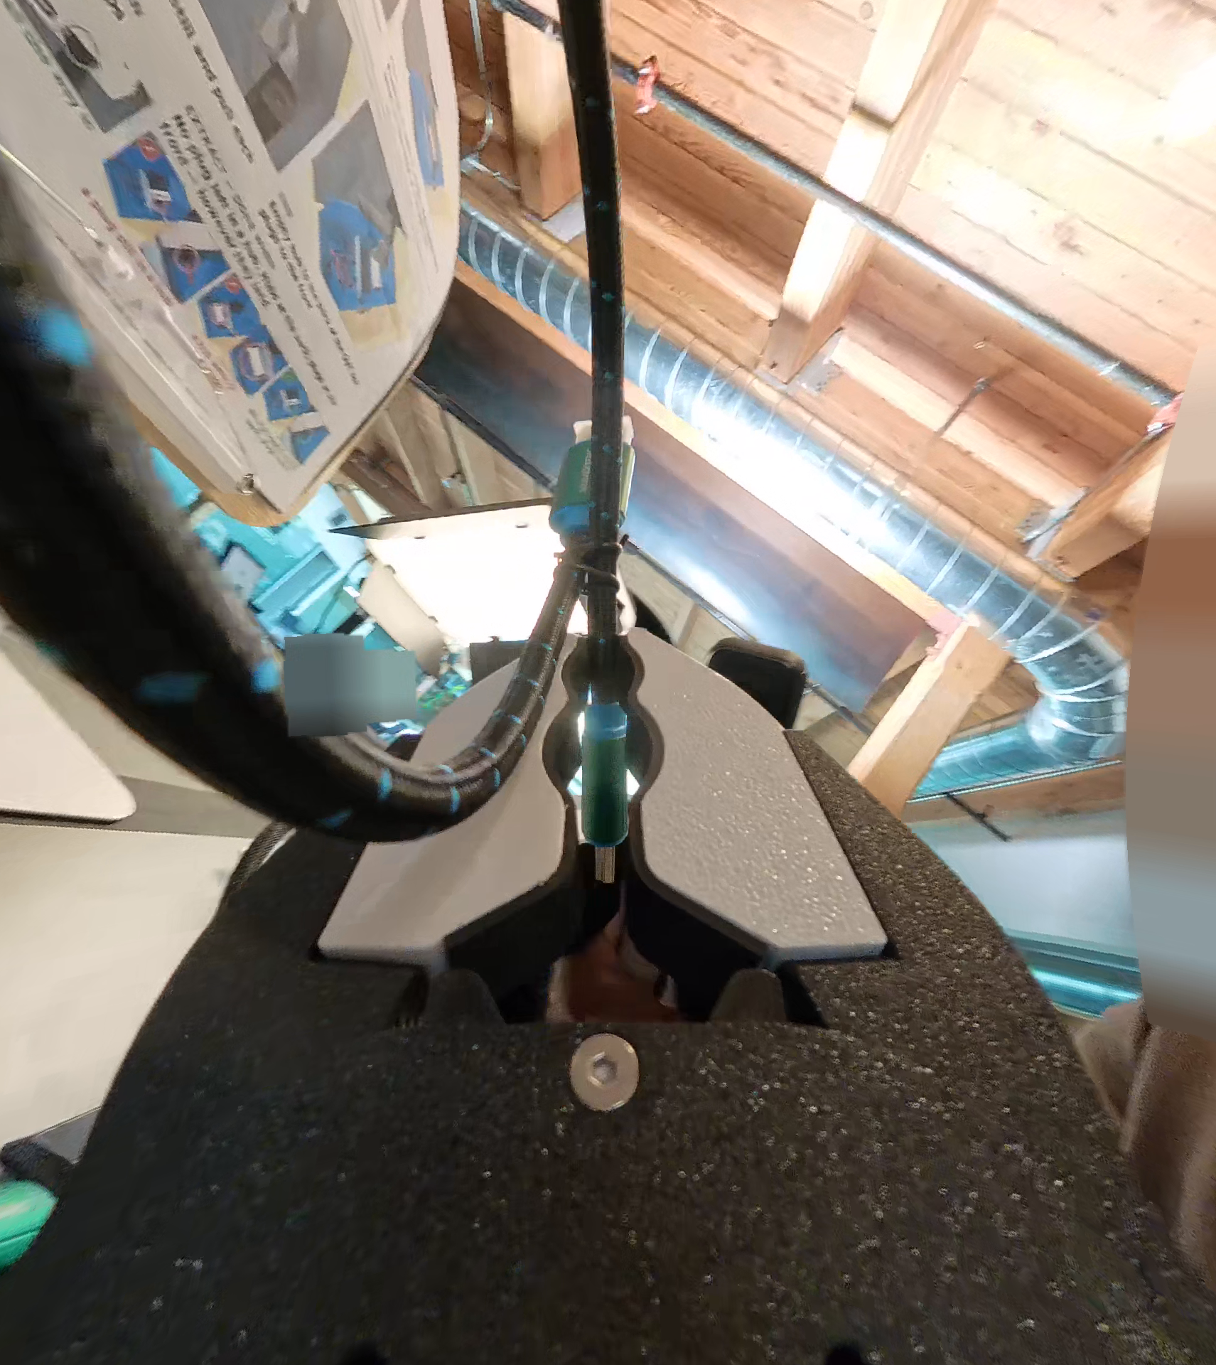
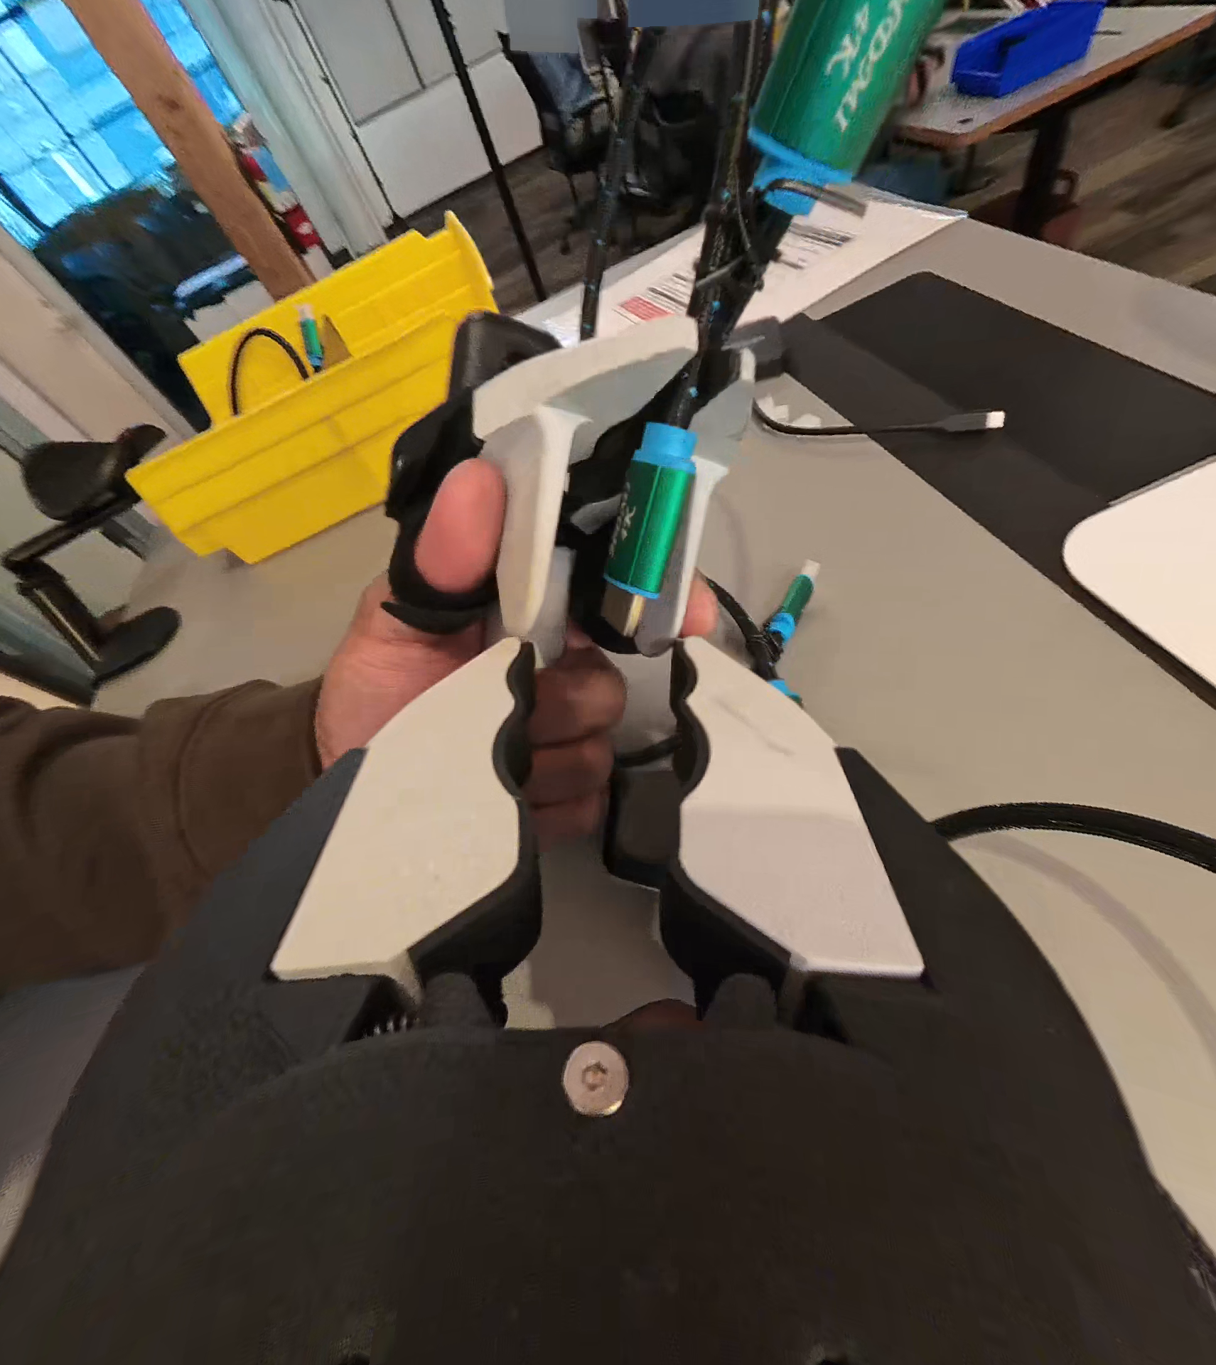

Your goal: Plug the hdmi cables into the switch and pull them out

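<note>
Gripping green plug, left jaws

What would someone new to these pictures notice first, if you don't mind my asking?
First, the left gripper, held up in a hand at the centre of the right wrist view, its fingers shut on a green plug whose black braided cable rises out of view. The right gripper stands open just below it, holding nothing. Behind on the left, a yellow bin sits on the grey table.
</note>
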